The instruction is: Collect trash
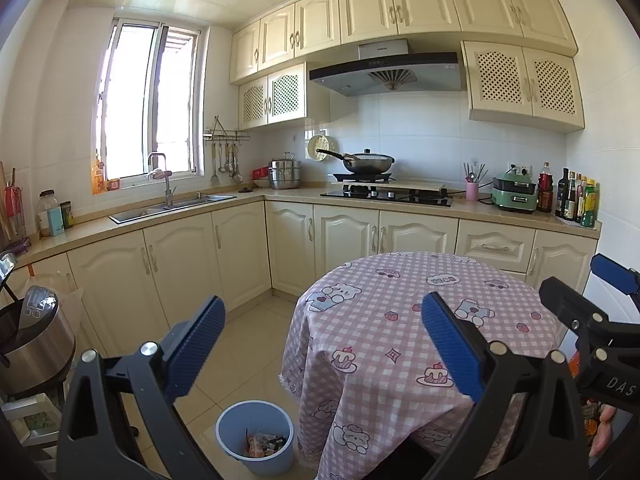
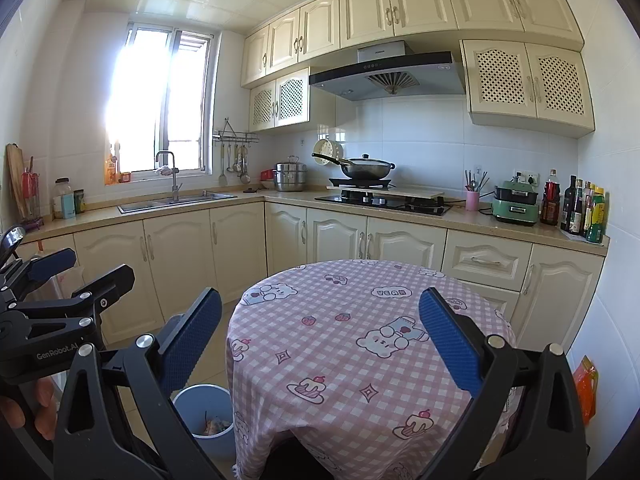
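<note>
- Trash (image 1: 262,444): sitting crumpled in the bin (image 1: 228,426); probably light, soft wrappers; pinching a loose edge looks best.
- Left gripper (image 1: 324,344), right gripper (image 2: 320,340): jaws spreading wide, holding nothing.
- Table (image 2: 340,320): showing no trash.

You're in a home kitchen: cream cabinets (image 1: 240,252), a sink (image 1: 172,206) under the window (image 1: 148,104), a wok (image 1: 366,162) on the stove (image 1: 388,196) beneath a range hood (image 1: 386,72).
</note>
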`<state>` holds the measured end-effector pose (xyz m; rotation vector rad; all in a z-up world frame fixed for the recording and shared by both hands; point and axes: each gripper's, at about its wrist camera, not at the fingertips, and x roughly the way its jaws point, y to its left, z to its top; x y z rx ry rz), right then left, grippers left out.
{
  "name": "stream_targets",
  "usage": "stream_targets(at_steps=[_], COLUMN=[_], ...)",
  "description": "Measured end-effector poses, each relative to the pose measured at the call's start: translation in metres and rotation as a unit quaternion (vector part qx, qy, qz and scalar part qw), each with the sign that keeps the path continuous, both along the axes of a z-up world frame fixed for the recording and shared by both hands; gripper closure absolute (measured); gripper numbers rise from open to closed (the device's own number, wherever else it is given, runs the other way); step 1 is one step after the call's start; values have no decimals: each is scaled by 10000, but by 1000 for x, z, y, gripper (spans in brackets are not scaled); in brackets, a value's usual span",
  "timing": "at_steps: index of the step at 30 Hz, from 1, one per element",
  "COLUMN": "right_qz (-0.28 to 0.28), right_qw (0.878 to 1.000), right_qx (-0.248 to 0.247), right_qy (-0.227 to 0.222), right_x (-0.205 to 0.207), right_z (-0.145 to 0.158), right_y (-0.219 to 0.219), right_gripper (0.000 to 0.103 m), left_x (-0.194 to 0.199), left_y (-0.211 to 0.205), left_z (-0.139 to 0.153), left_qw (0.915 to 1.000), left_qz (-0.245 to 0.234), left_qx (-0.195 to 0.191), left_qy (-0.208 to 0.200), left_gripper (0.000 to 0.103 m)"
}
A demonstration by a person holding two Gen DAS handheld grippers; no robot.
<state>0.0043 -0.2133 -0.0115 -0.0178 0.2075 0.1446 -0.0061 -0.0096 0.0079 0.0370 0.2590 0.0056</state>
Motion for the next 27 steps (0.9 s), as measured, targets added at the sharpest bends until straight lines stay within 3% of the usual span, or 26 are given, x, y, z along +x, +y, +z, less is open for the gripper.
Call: stream_targets(at_steps=[27], right_qz=[82], right_qw=[9999], right_qx=[-33], right_qy=[94], right_x=[8], right_z=[-3], right_y=[1], right_gripper=[8], left_x=[2], left_y=[4], left_z=[-7], left_qw=[9999], left_qz=[68], left_qx=[2], left_qy=[86], left_gripper=[7])
